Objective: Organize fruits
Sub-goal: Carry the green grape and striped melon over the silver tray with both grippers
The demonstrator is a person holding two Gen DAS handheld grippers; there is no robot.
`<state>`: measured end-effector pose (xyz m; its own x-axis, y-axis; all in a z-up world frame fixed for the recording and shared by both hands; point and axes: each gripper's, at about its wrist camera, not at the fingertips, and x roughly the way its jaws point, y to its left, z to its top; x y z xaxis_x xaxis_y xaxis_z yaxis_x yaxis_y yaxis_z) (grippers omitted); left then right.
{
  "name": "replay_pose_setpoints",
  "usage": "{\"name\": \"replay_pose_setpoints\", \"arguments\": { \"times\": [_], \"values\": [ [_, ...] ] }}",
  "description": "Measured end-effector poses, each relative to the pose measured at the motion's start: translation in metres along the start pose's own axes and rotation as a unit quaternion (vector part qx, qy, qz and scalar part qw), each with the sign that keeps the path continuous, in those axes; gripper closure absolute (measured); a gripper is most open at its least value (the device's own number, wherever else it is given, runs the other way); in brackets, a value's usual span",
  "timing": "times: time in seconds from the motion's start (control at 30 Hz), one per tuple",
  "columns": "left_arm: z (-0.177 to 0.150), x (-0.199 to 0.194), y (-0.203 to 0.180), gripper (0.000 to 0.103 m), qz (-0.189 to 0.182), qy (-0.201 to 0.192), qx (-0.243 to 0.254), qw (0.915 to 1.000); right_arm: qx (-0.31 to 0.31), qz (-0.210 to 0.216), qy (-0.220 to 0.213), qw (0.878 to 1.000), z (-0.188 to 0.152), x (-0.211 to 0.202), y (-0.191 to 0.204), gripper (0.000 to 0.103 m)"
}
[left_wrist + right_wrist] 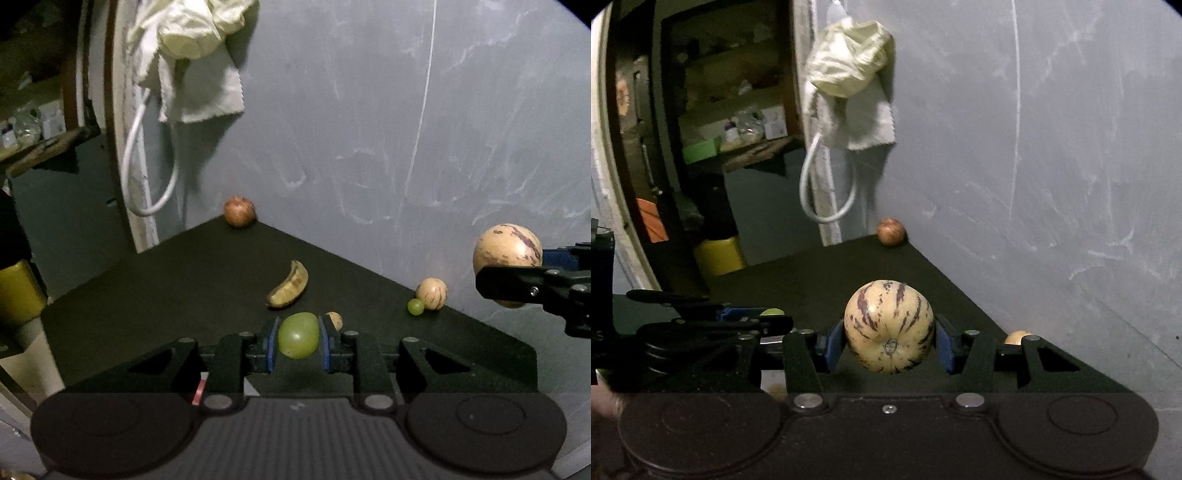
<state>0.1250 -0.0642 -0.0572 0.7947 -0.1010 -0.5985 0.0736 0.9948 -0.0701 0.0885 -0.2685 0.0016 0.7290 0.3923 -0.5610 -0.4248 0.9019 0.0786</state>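
Note:
My left gripper point(298, 338) is shut on a large green grape point(298, 334) above the black table point(166, 280). My right gripper point(889, 341) is shut on a cream striped melon point(889, 326), which also shows at the right of the left wrist view point(508, 251), held above the table. On the table lie a spotted banana point(289, 290), a reddish apple point(239, 211) in the far corner, a second striped melon point(431, 292), a small green grape point(415, 306) beside it, and a small tan fruit point(335, 319) behind my left fingers.
A grey wall point(369, 129) borders the table's right side. A white cloth and cable loop point(192, 55) hang at the far corner. A yellow container point(18, 291) stands left of the table. A dark shelf with clutter point(738, 125) is beyond.

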Motion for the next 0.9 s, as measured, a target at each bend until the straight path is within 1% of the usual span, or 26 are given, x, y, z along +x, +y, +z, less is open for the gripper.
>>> {"name": "replay_pose_setpoints", "arguments": {
  "times": [0.2, 0.4, 0.67, 0.9],
  "values": [
    [-0.007, -0.037, 0.005, 0.079, 0.015, -0.019, -0.006, 0.9997, -0.015, 0.028, -0.023, 0.999, 0.004, -0.030, 0.020, 0.052],
    [-0.025, -0.068, 0.013, 0.079, 0.036, -0.023, -0.015, 0.9990, -0.024, 0.063, -0.034, 0.997, 0.003, -0.048, 0.039, 0.052],
    [-0.058, -0.093, 0.032, 0.079, 0.067, -0.007, -0.039, 0.9970, -0.037, 0.102, -0.027, 0.994, -0.005, -0.054, 0.061, 0.052],
    [-0.083, -0.091, 0.049, 0.079, 0.084, 0.018, -0.056, 0.9948, -0.054, 0.124, -0.010, 0.991, -0.009, -0.041, 0.074, 0.052]
  ]
}}
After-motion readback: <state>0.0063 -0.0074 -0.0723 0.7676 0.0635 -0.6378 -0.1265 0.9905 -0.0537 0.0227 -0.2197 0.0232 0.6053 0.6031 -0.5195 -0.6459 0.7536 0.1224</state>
